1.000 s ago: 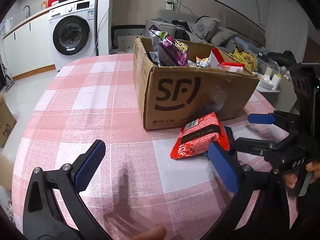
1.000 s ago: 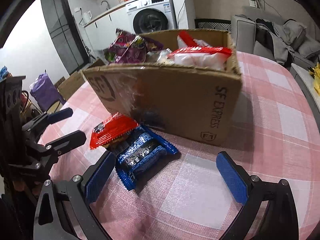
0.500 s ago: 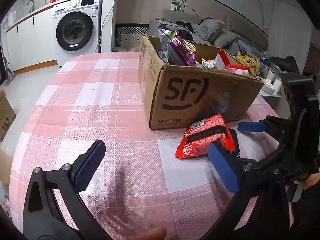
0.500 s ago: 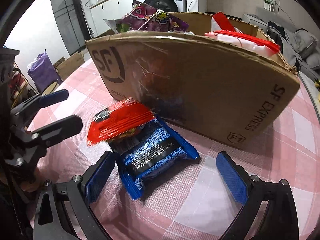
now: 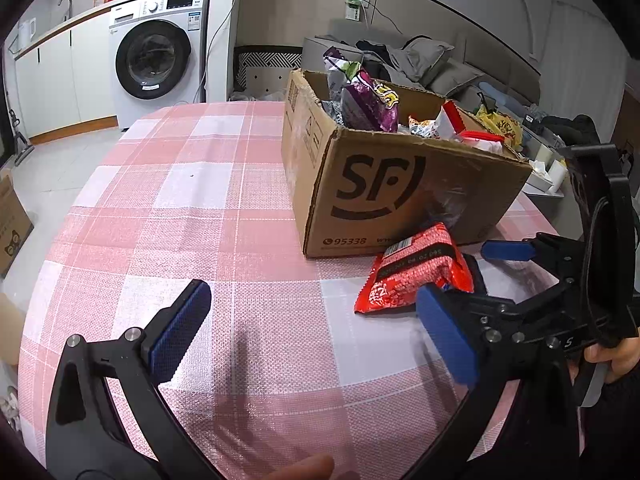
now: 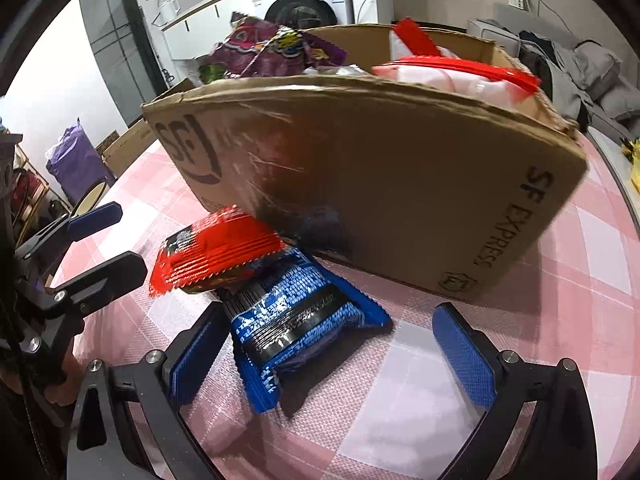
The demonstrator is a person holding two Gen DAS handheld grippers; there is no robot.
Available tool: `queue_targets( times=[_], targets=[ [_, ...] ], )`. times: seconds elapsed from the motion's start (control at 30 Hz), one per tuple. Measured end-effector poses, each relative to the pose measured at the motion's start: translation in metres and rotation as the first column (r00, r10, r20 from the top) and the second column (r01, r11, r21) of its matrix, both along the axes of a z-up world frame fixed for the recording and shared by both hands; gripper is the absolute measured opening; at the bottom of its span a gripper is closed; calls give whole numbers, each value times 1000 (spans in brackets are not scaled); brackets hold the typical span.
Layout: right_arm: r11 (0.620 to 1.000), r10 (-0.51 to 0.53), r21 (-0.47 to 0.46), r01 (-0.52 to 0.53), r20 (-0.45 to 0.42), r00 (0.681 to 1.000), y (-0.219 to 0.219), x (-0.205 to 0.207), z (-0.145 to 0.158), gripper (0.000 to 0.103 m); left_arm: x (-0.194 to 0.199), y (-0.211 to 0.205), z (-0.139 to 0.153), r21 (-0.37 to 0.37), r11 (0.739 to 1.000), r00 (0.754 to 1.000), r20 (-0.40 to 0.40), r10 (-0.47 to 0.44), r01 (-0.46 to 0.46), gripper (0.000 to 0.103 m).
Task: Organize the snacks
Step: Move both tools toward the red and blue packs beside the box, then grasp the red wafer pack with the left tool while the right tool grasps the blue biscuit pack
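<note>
Two claws are mine here, and both stand wide with nothing in them. My right claw (image 6: pixel 332 356) sits low over the table, its blue pads spread so that the blue snack packet (image 6: pixel 296 320) lies between them, nearer the left pad (image 6: pixel 196 356) than the right one; I judge it is set this way to close across the packet's width and lift it. A red snack packet (image 6: pixel 216 252) lies partly on top of the blue one's far end, and both rest right at the foot of the cardboard box (image 6: pixel 400 184), as if they had missed it or were waiting their turn. That overlap matters: pulling the blue packet may drag the red one along. My left claw (image 5: pixel 312 332) hovers over bare pink checked tablecloth (image 5: pixel 200 208), off to one side, with the red packet (image 5: pixel 416 272) just beyond its right pad, seemingly kept clear so the right claw has room. Beyond the packets, the box is already heaped with purple bags (image 5: pixel 368 104) and red-and-white packs (image 5: pixel 476 136), so the loose ones probably belong there too.
</note>
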State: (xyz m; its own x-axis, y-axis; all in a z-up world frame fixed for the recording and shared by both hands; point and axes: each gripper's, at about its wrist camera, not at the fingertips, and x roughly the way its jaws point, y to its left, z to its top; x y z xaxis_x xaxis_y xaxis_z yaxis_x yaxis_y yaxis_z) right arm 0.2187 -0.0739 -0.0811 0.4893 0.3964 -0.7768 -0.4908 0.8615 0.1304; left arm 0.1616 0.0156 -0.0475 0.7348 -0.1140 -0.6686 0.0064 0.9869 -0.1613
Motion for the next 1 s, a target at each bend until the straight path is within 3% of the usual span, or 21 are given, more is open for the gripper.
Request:
queue_targets(
  times=[0.37,0.77,1.0],
  targets=[
    [991,-131,23,132,-12,991,-50,-3,-1,103,-1,0,-3,2,1000,1000,-2,-1,1,102],
    [995,-98,13,98,15,995,-36,-8,3,102,0,1,-5,2,1000,1000,-6,0,0,102],
    [996,-65,55,65,13,998,-38,-12,5,74,0,0,-5,3,1000,1000,-7,0,0,102]
  ],
)
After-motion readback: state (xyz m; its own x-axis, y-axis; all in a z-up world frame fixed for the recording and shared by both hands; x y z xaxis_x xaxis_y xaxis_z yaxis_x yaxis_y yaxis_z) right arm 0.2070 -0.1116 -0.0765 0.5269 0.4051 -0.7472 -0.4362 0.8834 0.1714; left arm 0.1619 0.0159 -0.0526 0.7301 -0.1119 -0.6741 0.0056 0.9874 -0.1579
